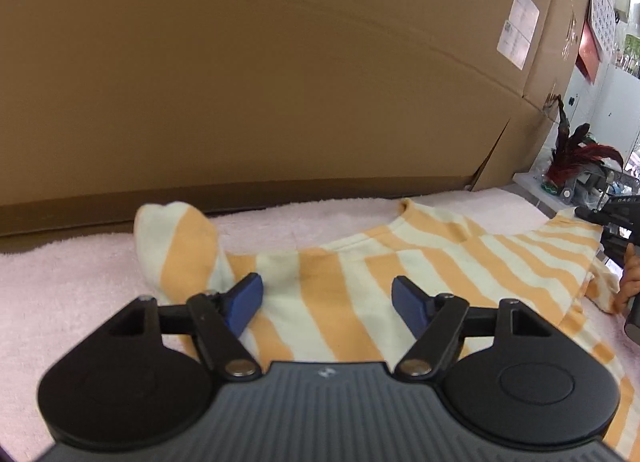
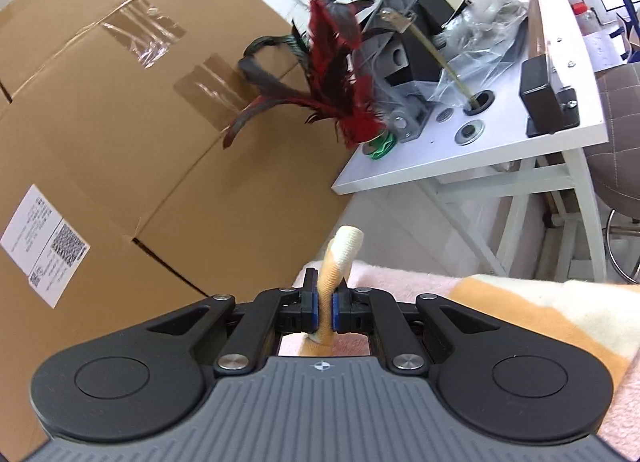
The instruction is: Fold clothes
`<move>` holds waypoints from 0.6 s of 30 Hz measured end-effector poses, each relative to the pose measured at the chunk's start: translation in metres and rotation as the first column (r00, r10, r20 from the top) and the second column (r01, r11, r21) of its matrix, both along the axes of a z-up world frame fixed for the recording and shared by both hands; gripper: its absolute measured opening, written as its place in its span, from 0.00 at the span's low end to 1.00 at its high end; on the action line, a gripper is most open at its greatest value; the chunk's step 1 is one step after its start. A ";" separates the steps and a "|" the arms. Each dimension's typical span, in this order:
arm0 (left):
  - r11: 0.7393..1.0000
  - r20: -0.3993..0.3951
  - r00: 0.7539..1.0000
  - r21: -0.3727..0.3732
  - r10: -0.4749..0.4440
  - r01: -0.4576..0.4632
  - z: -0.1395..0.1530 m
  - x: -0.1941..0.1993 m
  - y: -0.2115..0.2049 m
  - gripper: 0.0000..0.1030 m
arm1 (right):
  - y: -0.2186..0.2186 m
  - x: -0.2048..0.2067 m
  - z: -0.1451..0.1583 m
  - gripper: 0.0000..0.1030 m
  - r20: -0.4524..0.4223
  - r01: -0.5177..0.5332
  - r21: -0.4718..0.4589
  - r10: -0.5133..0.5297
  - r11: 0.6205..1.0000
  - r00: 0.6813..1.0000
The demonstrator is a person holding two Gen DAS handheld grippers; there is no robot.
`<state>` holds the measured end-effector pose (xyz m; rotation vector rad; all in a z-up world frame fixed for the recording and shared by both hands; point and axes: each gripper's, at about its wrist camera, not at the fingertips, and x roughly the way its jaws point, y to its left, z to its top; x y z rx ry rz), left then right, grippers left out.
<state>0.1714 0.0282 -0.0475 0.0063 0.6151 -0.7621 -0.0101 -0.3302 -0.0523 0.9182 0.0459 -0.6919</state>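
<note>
Pinching a striped shirt (image 1: 344,294) sleeve edge, right gripper (image 2: 325,312) mid-fold; left gripper (image 1: 327,298) hovers above, jaws apart; next likely carries sleeve inward.

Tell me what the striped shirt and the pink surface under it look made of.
The striped shirt looks like soft knit cotton, matte, with a ribbed collar. The pink cover looks like terry towelling, with a fuzzy, looped nap. Neither fibre can be confirmed.

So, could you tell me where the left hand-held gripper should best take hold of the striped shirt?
Probably the left sleeve, which is bunched and stands up off the pink towel, giving a raised fold to pinch. The open left hand-held gripper could come from the near side; the right hand-held gripper already pinches the striped shirt.
</note>
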 end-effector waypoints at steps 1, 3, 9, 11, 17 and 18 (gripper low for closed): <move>1.000 0.009 1.000 0.010 -0.003 0.003 0.000 0.000 0.000 0.74 | 0.000 0.000 0.000 0.07 -0.003 0.003 -0.003 -0.003 1.000 1.000; 1.000 0.018 1.000 0.022 0.005 -0.006 0.000 0.000 0.000 0.75 | 0.001 0.002 0.000 0.07 -0.018 0.007 -0.012 -0.007 1.000 1.000; 0.998 0.040 0.999 0.048 0.031 -0.033 0.000 0.000 0.000 0.78 | 0.001 0.009 -0.005 0.07 -0.093 0.007 -0.019 -0.009 1.000 0.996; 0.999 0.020 0.999 0.009 0.035 -0.035 0.002 0.003 0.005 0.78 | 0.000 0.010 -0.007 0.07 -0.107 0.001 -0.015 -0.003 1.000 0.994; 0.996 0.045 0.995 -0.011 -0.084 0.085 0.023 -0.009 0.015 0.81 | 0.004 0.008 -0.006 0.07 -0.086 0.003 -0.046 -0.007 0.999 0.996; 0.994 0.050 0.993 -0.014 -0.104 0.104 0.027 -0.011 0.017 0.82 | 0.004 0.008 -0.006 0.07 -0.082 0.001 -0.049 -0.005 0.999 0.997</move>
